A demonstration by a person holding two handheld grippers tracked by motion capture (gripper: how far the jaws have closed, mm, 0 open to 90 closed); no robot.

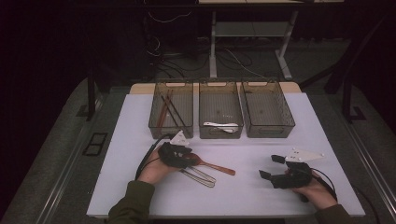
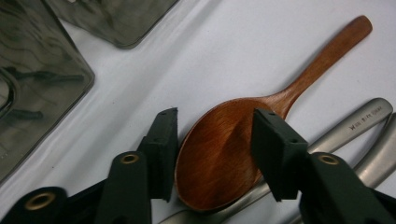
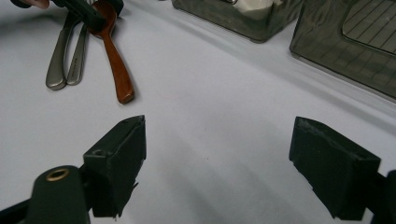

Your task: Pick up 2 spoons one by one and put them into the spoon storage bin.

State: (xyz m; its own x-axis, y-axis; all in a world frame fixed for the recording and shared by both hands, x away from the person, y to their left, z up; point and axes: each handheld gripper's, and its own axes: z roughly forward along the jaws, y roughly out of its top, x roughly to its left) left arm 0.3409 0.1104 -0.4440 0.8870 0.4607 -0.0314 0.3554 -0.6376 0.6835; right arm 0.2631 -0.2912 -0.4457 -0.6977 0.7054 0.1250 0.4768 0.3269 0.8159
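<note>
Reddish-brown wooden spoon [image 2: 219, 154], silvery metal cutlery [image 2: 355, 128], black fingers [image 2: 163, 140], white table [image 1: 140, 116], smoky-grey bins [image 1: 220, 114]

Left gripper [image 1: 180, 156]: black body, white three-cornered plate on top, black cable looping off behind. Fingers [image 2: 275, 156]: black, blocky pads with small pin holes, brass-coloured rivets at the pivots. Right gripper [image 1: 273, 167]: same black build, white plate, cable. Fingers [image 3: 119, 161]: square black pads, brass rivet. Person: olive-green sleeves [image 1: 133, 205].
</note>
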